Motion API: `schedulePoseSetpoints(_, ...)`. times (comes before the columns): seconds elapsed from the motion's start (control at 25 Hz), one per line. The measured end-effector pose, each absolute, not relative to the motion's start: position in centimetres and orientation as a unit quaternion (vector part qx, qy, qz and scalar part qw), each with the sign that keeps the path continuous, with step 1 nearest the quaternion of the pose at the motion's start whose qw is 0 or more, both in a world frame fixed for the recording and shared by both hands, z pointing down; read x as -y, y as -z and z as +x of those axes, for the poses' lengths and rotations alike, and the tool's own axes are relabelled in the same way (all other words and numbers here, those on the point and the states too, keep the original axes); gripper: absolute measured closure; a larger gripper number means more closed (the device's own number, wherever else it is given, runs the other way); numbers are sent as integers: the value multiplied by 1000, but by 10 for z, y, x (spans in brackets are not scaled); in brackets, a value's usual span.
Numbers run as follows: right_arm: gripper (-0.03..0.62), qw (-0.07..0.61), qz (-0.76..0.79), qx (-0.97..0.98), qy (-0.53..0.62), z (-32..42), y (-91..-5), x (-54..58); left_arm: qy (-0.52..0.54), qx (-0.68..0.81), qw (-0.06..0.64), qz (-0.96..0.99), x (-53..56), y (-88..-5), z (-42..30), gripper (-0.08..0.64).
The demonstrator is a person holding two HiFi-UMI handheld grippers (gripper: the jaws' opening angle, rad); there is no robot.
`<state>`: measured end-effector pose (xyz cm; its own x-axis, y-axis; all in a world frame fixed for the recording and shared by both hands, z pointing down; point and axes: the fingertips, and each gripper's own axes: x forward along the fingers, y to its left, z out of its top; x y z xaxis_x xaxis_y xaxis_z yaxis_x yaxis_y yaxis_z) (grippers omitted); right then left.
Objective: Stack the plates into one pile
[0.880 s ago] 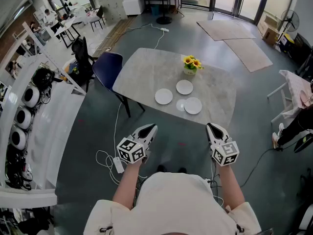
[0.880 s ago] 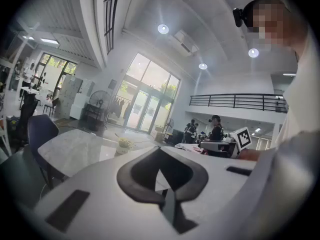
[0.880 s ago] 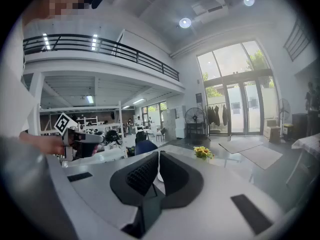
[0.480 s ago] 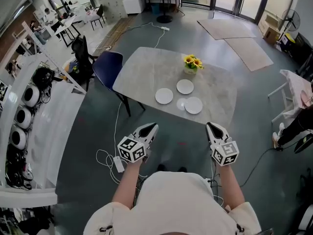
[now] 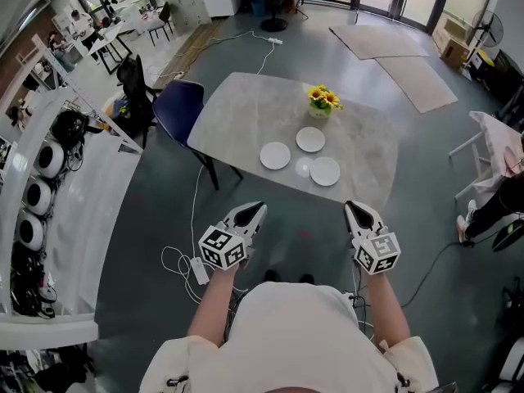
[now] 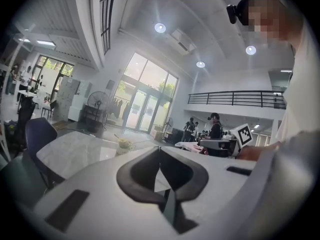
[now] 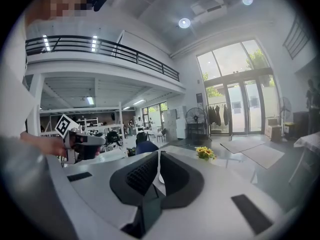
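Observation:
Three white plates lie apart on the grey table [image 5: 246, 113]: one on the left [image 5: 275, 155], one further back [image 5: 310, 139], one on the right [image 5: 325, 171]. A smaller pale dish [image 5: 304, 168] sits between them. Both grippers hang over the floor, short of the table's near edge. My left gripper [image 5: 255, 212] is shut with nothing in it, its jaws meeting in the left gripper view [image 6: 159, 153]. My right gripper [image 5: 354, 210] is shut and holds nothing either [image 7: 158, 156].
A pot of yellow flowers [image 5: 320, 103] stands behind the plates. A blue chair [image 5: 176, 113] is at the table's left side. Cables [image 5: 184, 260] lie on the floor by my left gripper. White shelving [image 5: 49, 187] runs along the left.
The head view has shifted slightly, so the table sits a little higher in the picture. Both grippers stay shut and in the same place.

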<state>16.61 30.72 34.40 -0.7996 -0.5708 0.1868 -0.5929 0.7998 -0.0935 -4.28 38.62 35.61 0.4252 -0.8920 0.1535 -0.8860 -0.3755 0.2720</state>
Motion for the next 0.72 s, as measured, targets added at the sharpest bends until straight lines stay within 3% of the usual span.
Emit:
schedulePoseSetpoints(0.28,552,73,316,943,-73,165,-343,-307,9,536,154,830,-382,-355,-50,540)
schedulePoseSetpoints(0.4,552,70,319,942,-73,163,-341,-307,10,535,158,830,-380,-356,-53,467)
schedulePoseSetpoints(0.56,476,74,323,940,-79,162,-347,-309,10,534,161,830,-383,-361,-56,442)
schedulePoseSetpoints(0.72,477,79,325,938,-87,151,-350,-313,11,532,166,830,-388,-363,-67,442)
